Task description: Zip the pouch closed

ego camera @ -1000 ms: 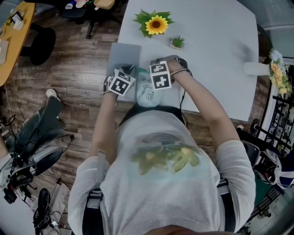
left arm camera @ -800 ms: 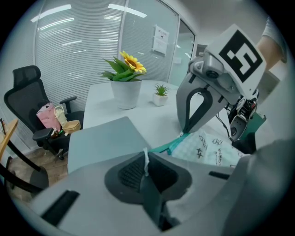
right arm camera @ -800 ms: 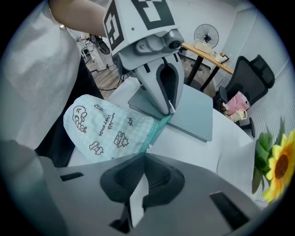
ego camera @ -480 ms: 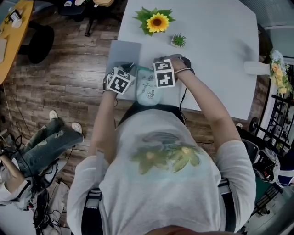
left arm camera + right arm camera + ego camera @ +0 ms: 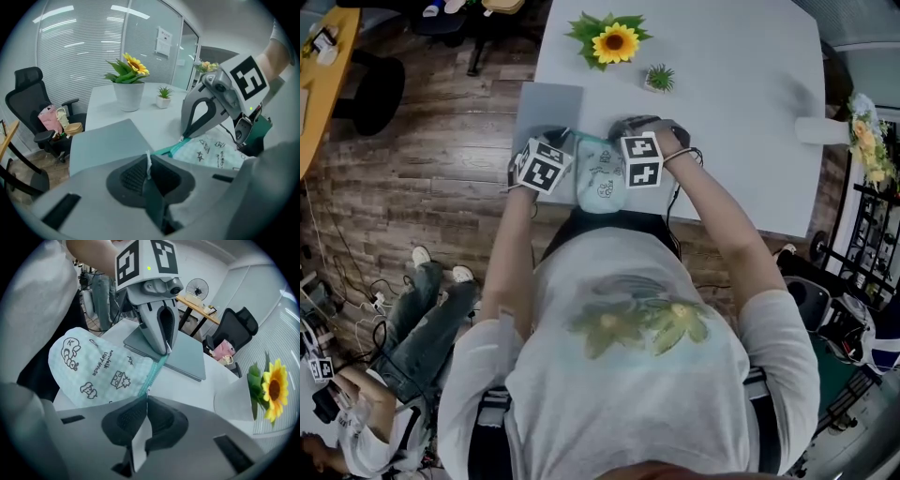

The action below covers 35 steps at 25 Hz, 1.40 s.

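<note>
While a person leans over a white table (image 5: 722, 94), a mint-checked pouch (image 5: 602, 183) printed with doodles lies at the table's near edge, stretched between two hand-held grippers. The left gripper (image 5: 148, 161) has its fingers pressed together on a thin fold of fabric at the pouch's left end, beside a grey mat (image 5: 548, 108). The right gripper (image 5: 146, 399) has its fingers shut tight on the right end of the teal zip (image 5: 157, 369), where a small metal piece, seemingly the slider, sits at the fingertips. The zip runs taut and narrow from one gripper to the other with no gap showing, so the closing pull appears at or near its finish. A potted sunflower (image 5: 614, 42) and a small green plant (image 5: 658, 80) stand well apart on the far side. The next move, on this reading, calls for seating the slider at the zip's end, then letting go on both sides without tugging it back open.
</note>
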Tool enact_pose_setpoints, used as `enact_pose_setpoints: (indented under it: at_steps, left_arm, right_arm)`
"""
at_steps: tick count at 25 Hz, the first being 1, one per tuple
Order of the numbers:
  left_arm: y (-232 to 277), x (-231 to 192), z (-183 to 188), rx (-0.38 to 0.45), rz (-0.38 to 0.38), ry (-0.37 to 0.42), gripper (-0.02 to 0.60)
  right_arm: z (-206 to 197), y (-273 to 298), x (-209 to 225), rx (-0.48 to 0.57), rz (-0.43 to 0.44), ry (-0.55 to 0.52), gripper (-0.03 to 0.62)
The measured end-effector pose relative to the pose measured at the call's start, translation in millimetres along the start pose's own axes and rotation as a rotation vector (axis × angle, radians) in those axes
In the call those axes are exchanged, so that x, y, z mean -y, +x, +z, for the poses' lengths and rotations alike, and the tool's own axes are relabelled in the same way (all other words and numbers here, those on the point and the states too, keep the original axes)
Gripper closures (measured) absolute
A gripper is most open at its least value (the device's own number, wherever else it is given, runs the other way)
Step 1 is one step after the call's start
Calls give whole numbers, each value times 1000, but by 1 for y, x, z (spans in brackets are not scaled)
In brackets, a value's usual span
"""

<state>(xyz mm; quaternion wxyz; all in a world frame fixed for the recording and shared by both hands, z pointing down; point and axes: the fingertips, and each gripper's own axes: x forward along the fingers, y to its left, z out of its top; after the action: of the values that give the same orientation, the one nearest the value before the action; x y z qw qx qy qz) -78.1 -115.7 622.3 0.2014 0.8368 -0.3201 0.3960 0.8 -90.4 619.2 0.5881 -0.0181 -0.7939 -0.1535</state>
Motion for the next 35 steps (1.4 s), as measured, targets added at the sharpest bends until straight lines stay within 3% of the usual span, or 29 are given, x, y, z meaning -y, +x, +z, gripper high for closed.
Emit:
enact_pose_setpoints:
  at_steps: [8,20,35]
  left_arm:
    - [0,0,1,8,10,6,554]
    - [1,1,1,5,22,2,554]
    - [0,1,-2,6,44,-1,554]
  right_arm:
    - [-3,8,4,1,34,58,574]
    - [-3,14,3,-5,35,-133,576]
    - [-5,2,-1,-4,111,-209,579]
